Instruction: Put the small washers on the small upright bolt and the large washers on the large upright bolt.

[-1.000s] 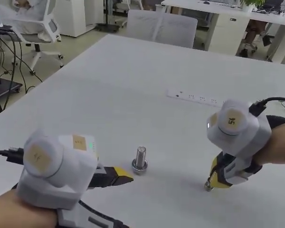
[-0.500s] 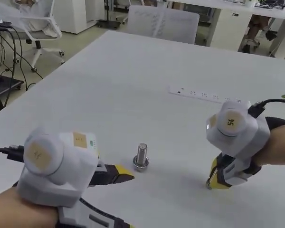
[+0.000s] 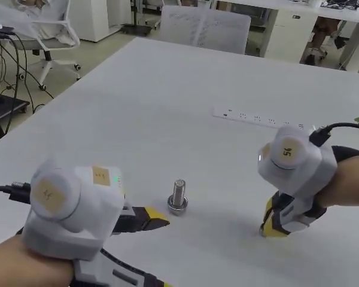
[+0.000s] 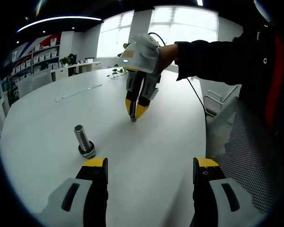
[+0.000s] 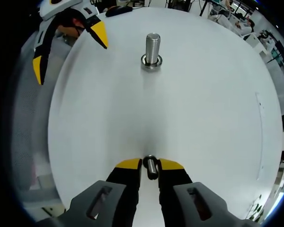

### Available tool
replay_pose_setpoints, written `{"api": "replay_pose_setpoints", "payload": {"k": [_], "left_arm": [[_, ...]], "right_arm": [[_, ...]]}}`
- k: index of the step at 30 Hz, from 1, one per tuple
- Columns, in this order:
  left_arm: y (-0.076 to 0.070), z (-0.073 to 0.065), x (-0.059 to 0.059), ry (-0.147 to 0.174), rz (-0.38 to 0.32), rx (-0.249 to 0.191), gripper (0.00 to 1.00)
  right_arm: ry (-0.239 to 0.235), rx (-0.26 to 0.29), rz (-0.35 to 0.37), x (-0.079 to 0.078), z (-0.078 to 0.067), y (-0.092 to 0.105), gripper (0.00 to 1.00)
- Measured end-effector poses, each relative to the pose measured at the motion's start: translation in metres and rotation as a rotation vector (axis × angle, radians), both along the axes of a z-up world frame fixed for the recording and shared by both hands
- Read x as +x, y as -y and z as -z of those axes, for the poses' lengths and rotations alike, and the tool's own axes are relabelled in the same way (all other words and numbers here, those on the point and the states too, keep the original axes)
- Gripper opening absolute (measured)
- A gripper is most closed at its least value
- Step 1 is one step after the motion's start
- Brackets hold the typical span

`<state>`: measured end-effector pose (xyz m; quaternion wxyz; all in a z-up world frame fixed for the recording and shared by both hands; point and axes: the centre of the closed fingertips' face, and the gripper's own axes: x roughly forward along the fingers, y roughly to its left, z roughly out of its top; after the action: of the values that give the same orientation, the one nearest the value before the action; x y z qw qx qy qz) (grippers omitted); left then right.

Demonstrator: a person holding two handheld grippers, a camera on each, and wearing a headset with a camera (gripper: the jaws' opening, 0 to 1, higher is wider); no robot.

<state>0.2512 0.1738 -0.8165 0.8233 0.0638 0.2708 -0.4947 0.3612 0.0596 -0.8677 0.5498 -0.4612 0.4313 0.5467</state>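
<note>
A large steel bolt [image 3: 178, 196] [image 4: 83, 139] [image 5: 153, 47] stands upright on the white table [image 3: 167, 107], with a metal ring around its foot. To its left my left gripper [image 3: 152, 222] [image 4: 149, 165] [image 5: 68, 52] is open, yellow tips spread and nothing between them. To the right of the bolt my right gripper [image 3: 268, 230] [image 4: 136, 111] [image 5: 150, 164] points down at the table. It is shut on a small bolt [image 5: 150, 168] [image 4: 133, 119], whose end pokes out just past the tips, close to the tabletop.
A white power strip [image 3: 257, 118] lies on the table beyond the grippers. A grey chair [image 3: 203, 27] stands at the far table edge. Office chairs and cables are on the floor at the left.
</note>
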Motion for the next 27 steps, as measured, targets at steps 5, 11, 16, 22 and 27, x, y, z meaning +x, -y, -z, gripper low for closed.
{"api": "replay_pose_setpoints", "payload": {"k": [5,11,16,22,27], "left_arm": [[-0.0005,0.0006,0.0002,-0.001,0.001,0.0,0.73],[0.0001,0.0013,-0.0001,-0.004,0.005,0.001,0.73],[0.0007,0.001,0.0001,-0.003,0.005,0.0,0.73],[0.0008,0.0001,0.0002,-0.001,0.004,0.0,0.73],[0.0015,0.0003,-0.0005,-0.002,0.006,0.002,0.73]], "right_arm": [[-0.002,-0.001,0.0,-0.0012,0.0025,-0.0007,0.16],[-0.008,0.001,0.007,-0.0016,0.0036,-0.0009,0.19],[-0.009,-0.002,0.009,-0.0023,0.0046,0.0007,0.2],[-0.011,0.007,0.016,-0.0034,0.0036,0.0001,0.25],[-0.012,0.026,0.029,-0.0046,0.0039,-0.0011,0.33]]}}
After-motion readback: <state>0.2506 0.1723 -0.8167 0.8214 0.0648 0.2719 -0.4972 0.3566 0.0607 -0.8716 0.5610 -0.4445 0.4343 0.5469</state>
